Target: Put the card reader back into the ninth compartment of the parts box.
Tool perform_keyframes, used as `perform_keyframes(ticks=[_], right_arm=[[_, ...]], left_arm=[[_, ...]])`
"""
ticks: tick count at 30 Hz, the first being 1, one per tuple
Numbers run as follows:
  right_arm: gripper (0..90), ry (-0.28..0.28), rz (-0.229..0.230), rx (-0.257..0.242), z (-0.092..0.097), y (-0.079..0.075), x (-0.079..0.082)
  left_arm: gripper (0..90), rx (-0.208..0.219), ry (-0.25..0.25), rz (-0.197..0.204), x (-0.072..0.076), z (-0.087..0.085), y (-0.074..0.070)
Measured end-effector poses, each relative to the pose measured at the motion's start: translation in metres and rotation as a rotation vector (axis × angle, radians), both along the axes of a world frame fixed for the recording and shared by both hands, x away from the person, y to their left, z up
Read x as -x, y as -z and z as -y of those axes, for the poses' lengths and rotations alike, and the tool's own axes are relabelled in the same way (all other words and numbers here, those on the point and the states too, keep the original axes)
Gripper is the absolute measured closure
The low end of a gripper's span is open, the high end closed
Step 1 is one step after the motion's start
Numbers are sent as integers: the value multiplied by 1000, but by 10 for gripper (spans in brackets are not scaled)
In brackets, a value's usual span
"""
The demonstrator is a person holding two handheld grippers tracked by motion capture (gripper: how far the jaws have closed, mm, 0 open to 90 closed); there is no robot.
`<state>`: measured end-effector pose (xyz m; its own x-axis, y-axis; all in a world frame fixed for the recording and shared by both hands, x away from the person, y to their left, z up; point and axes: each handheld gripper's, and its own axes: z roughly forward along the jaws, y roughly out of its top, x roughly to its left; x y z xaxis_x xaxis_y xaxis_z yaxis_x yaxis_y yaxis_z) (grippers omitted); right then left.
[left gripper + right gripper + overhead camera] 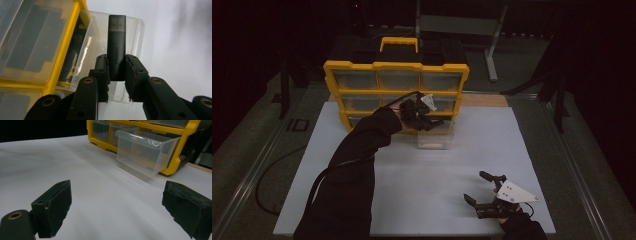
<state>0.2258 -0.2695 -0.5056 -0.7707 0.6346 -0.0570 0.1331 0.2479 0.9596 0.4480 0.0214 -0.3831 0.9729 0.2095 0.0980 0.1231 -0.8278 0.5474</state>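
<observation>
The left hand-held gripper (117, 72) pinches a dark grey, bar-shaped plastic USB stick (116, 47) by its lower end, just above the pulled-out clear plastic drawer (136, 32) of the yellow-framed organiser (63, 47). The stick's long axis runs straight out from the jaws, its translucent-capped plug pointing away over the drawer. The right hand-held gripper (482, 189) stands spread wide, holding nothing, well apart from the drawer over the white counter (422, 190).

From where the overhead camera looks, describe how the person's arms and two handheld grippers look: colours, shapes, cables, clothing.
Both arms wear dark sleeves. The left gripper is black, with a black cable looping from it and a pale three-cornered plate on top. The right gripper is black too, with two angular jaws and a light grey three-cornered plate dotted with small holes. Up close, the jaws end in rough black pads and carry brass-ringed holes.
</observation>
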Motion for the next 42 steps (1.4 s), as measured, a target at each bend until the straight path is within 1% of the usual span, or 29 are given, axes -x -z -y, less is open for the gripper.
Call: perform_keyframes(ticks=[1,6,7,13,14,15,19,20,21,23,25,27,28,29,30,31,32,34,35,36,37,39,40,41,42], right_arm=[[89,0,1,-2,0,0,0],[89,1,-1,-1,0,0,0],[90,0,-1,-1,0,0,0],[89,0,-1,-1,0,0,0],[89,1,1,-3,0,0,0],[90,2,1,-3,0,0,0],[90,1,0,-1,0,0,0],[90,1,1,-2,0,0,0],[90,2,1,-3,0,0,0],[90,1,0,-2,0,0,0],[89,1,1,-2,0,0,0],[89,2,2,1,0,0,0],[90,2,2,1,0,0,0],[90,2,2,0,0,0,0],[89,3,2,0,0,0,0],[89,3,2,-1,0,-1,0],[89,3,3,0,0,-1,0],[89,2,1,-1,0,-1,1],[90,2,2,-1,0,-1,1],[90,2,3,-1,0,-1,1],[90,3,3,0,0,-1,1],[90,4,3,1,0,-1,0],[90,4,3,1,0,-1,0],[90,5,2,0,0,-1,0],[90,5,4,0,0,-1,0]], left_arm=[[740,0,4,-3,-1,0,2],[739,-9,-16,-12,-4,3,8],[739,-5,-21,-21,-5,4,9],[738,-40,-35,-40,-8,11,16],[738,-45,-29,-36,-9,12,16],[738,-48,-37,-37,-9,13,17],[737,-54,-38,-36,-10,14,18],[735,-60,-50,-36,-9,15,18],[730,-68,-55,-21,-9,16,17],[631,-53,-71,-7,-9,15,14],[551,-33,-85,-9,-9,14,9],[491,-30,-98,-7,-8,13,4],[484,-27,-91,-10,-8,12,1],[469,-30,-94,-3,-6,12,0],[438,-31,-94,-1,-6,11,-2],[435,-30,-97,-11,-5,10,-4],[398,-36,-102,-6,-4,10,-6],[362,-37,-102,-12,-2,8,-8],[331,-42,-106,-3,-1,7,-9],[317,-37,-103,-12,0,6,-11],[291,-40,-108,-3,1,5,-12],[261,-31,-111,-6,3,2,-15],[229,-31,-111,-6,3,2,-15],[229,-27,-109,-12,4,-1,-18],[159,-23,-116,-8,5,-2,-19]])
